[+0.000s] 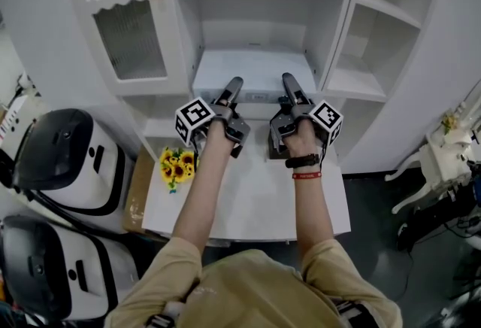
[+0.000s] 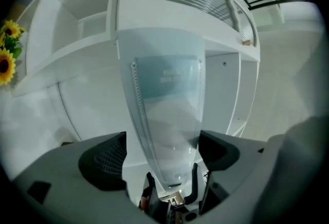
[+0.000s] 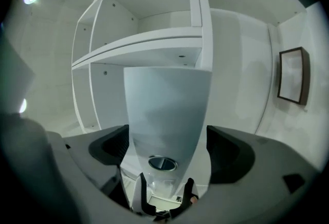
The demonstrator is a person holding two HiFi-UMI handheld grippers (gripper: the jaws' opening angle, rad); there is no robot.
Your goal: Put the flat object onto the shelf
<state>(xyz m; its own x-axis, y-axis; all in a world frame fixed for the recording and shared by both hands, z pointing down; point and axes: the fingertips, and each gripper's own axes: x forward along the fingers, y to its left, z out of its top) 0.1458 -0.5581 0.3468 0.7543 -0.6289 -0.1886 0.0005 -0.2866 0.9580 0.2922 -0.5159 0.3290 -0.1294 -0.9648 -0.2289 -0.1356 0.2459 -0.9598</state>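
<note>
The flat object [image 1: 252, 71] is a white slab lying in the cabinet's middle compartment, its front edge toward me. My left gripper [image 1: 233, 91] and right gripper [image 1: 290, 88] reach side by side to that front edge. In the left gripper view the flat object [image 2: 167, 94] runs edge-on between the jaws of the left gripper [image 2: 162, 141], with a thin gap at the left pad. In the right gripper view the flat object [image 3: 167, 105] likewise stands between the wide-spread pads of the right gripper [image 3: 167, 138]. Both grippers are open.
A white table [image 1: 255, 198] stands below my arms, with sunflowers [image 1: 176, 165] at its left edge. A glass cabinet door [image 1: 128, 25] hangs at the left and side shelves [image 1: 361, 82] at the right. White machines [image 1: 60, 157] fill the floor at left.
</note>
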